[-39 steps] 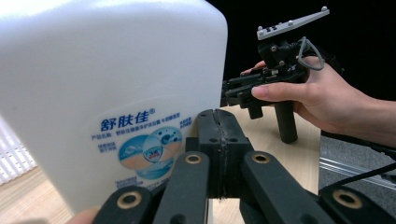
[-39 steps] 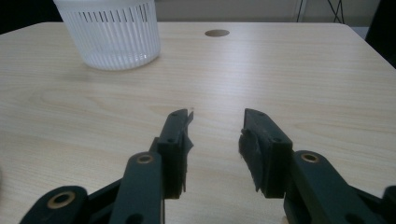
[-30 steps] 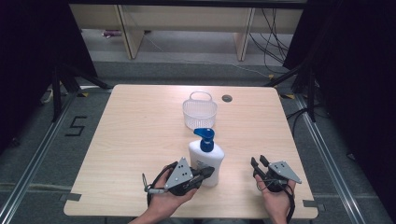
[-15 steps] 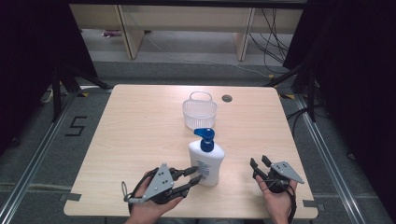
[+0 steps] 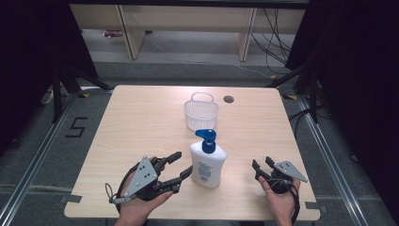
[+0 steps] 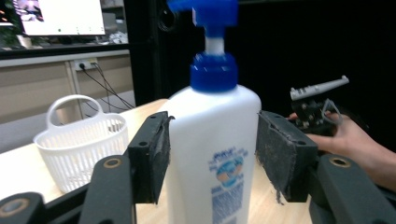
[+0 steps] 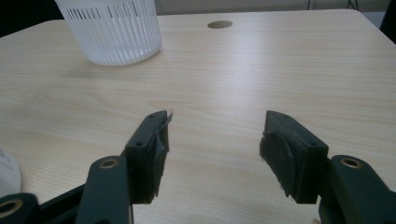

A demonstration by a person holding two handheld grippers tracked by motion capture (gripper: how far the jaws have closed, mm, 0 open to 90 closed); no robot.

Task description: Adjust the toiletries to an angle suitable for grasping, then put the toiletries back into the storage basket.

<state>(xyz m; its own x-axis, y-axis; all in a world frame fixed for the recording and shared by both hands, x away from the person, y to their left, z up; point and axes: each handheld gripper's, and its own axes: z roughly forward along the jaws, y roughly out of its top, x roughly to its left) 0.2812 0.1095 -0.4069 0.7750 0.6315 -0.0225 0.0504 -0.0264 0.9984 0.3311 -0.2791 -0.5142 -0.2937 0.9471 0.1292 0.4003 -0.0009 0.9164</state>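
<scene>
High view first. Left gripper (image 5: 182, 165) down low on the wooden table (image 5: 141, 122), jaws spread, tips level with the lower body of the white pump bottle (image 5: 207, 162) and reaching for its side. Hard to tell contact from up here. Right gripper (image 5: 261, 165) off on the bottle's other side, well apart from it, jaws parted, nothing between them. White basket (image 5: 201, 113) beyond the bottle, farther than either set of jaws, next to a round cable hole (image 5: 228, 99). Around the table: grey floor, a taped "5" mark (image 5: 76, 127), shelving and cables at the back, black curtains on both sides.

Left gripper view. Bottle (image 6: 212, 154) standing upright right between the jaws, one pad (image 6: 156, 156) looks to be just touching its side, the other with a thin gap still showing. So open around it, not clamped. Biggest risk, probably: tall bottle, top-heavy with that blue pump (image 6: 208, 14), so closing off-centre could shove it over or make it twist. Smooth plastic, so might slip too if squeezed lightly. Basket (image 6: 81, 142) beyond one jaw, the other hand (image 6: 345, 140) beyond the opposite one, a lit monitor (image 6: 58, 16) in the background.

Right gripper view. Jaws wide apart over bare wood, nothing held. Basket (image 7: 109, 28) well ahead of them.
</scene>
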